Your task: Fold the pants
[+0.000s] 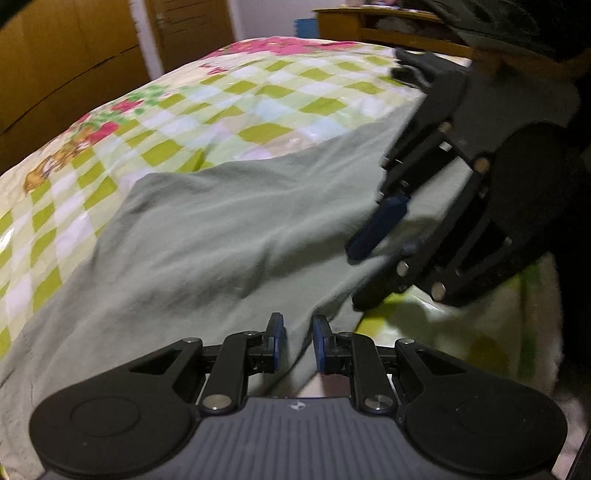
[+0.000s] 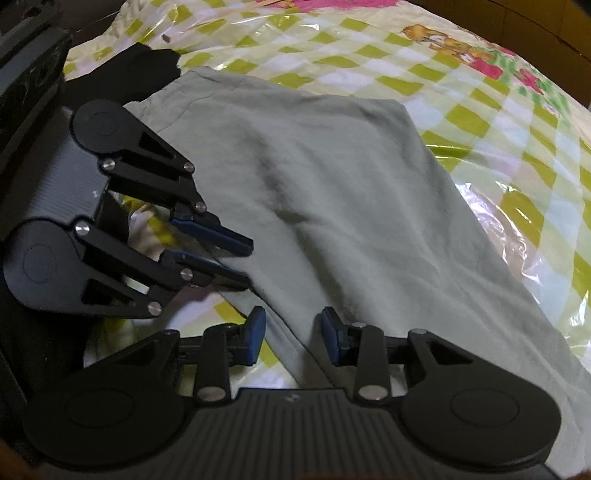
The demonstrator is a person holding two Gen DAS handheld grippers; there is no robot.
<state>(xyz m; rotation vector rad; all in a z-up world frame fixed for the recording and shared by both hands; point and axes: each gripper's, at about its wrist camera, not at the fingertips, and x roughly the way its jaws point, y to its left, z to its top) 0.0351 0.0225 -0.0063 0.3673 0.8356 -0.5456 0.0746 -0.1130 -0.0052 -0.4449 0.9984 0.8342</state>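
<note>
Pale green pants (image 1: pixel 221 229) lie spread on a checked bed cover (image 1: pixel 258 92). My left gripper (image 1: pixel 298 334) sits at their near edge, shut on a raised fold of the cloth. The right wrist view shows the same pants (image 2: pixel 351 184), with the left gripper (image 2: pixel 240 258) coming in from the left and the pants' edge between its blue fingers. My right gripper (image 2: pixel 293 325) straddles the pants' edge lower down; its pads stand apart and do not press the cloth. From the left wrist view, the right gripper (image 1: pixel 358 277) has one blue finger above the cloth and one below.
The bed cover (image 2: pixel 480 92) is glossy, with green checks and pink flowers. A dark cloth (image 2: pixel 147 66) lies beyond the pants' far corner. Wooden wardrobe doors (image 1: pixel 74 55) stand behind the bed, a wooden shelf (image 1: pixel 388 26) at the back right. A dark sleeve (image 1: pixel 535 184) carries the right gripper.
</note>
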